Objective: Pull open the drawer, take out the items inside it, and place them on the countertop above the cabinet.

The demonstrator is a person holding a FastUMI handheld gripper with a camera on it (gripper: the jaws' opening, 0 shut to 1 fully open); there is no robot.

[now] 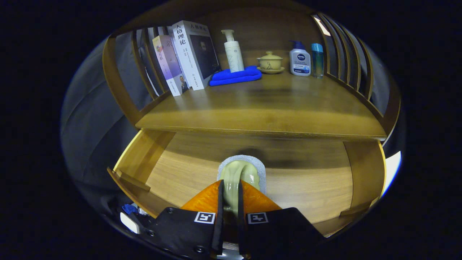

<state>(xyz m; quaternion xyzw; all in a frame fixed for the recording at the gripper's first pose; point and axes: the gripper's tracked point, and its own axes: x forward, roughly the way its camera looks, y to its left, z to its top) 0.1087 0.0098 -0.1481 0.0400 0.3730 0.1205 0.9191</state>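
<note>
My jaws are pinched nearly closed on a pale green tube (236,177) with a silvery crimped end, holding it above the floor of the open drawer (180,173). Beyond it lies the surface (260,104), carrying books (187,54), a blue cloth (236,76), a pump bottle (233,52) and a lidded cup (270,62).

Sponge (242,173) btwn fingers of gripper (231,195), in open drawer (187,169); countertop (263,108) beyond, books (187,54) back-left, bottles (305,59) back-right.
</note>
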